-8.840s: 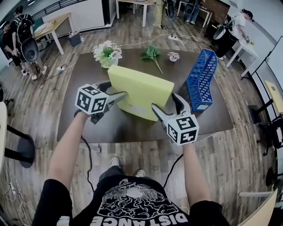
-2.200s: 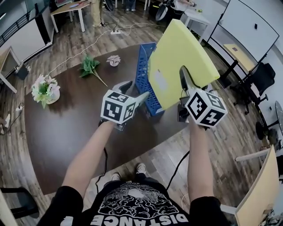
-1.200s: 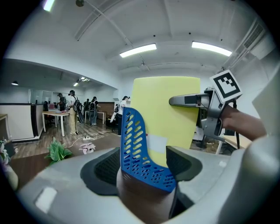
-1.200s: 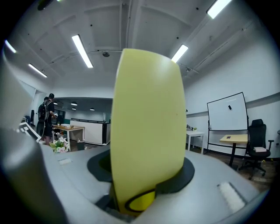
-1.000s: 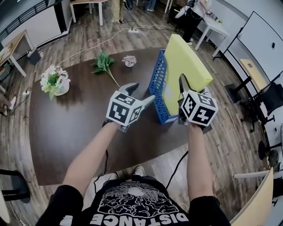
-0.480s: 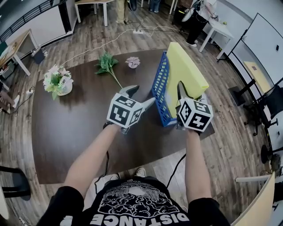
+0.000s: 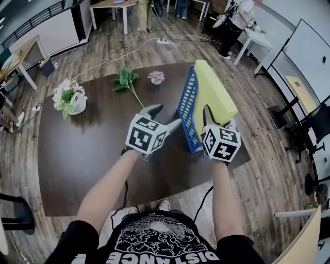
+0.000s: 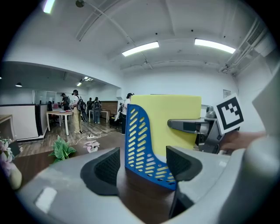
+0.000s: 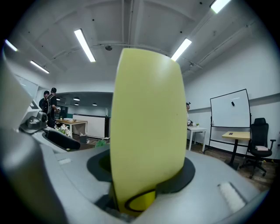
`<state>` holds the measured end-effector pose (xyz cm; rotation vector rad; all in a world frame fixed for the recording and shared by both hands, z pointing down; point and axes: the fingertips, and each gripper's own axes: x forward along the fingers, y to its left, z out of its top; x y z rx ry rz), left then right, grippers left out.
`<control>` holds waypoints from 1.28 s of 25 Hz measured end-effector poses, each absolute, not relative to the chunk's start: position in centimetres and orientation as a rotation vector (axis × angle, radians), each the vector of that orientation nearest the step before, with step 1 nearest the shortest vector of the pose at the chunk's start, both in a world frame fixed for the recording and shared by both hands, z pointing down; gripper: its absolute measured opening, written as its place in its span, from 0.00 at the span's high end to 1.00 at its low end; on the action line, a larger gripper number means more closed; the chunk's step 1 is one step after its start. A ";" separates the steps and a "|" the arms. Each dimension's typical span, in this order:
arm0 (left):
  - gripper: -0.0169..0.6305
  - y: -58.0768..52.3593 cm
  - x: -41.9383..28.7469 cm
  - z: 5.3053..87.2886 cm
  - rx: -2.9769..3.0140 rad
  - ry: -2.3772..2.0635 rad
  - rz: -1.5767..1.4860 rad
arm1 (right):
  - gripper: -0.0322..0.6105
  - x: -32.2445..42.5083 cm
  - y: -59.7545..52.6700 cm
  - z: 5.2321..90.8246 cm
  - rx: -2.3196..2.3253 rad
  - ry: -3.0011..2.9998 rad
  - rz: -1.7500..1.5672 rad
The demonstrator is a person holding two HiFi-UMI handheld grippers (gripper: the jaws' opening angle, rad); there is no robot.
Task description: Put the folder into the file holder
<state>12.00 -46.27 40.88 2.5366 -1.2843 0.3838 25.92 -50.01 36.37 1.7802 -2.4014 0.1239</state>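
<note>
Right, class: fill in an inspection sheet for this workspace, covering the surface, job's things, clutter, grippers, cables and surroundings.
Surface: dark table, bare at the near side.
Job's things: yellow folder stands on edge in the blue holder.
Clutter: flowerpot, green sprig and a small pale flower, all at the far side.
Grippers: left gripper is open, empty and aimed at the holder's end. Right gripper is shut on the folder's near edge.
Cables: one cable hangs from each gripper. Another cable lies on the floor beyond the table.
Surroundings: wood floor, desks, whiteboard, people at the back.
</note>
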 end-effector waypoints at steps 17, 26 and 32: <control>0.45 -44.4 10.6 39.7 2.540 -1.295 0.380 | 0.55 26.8 -47.7 37.6 1.809 -2.369 0.154; 0.48 -41.3 9.6 39.3 2.569 -1.257 0.379 | 0.55 26.9 -43.2 36.6 1.848 -2.333 0.170; 0.56 -39.6 7.8 38.9 2.574 -1.262 0.366 | 0.61 25.8 -40.4 36.2 1.852 -2.324 0.167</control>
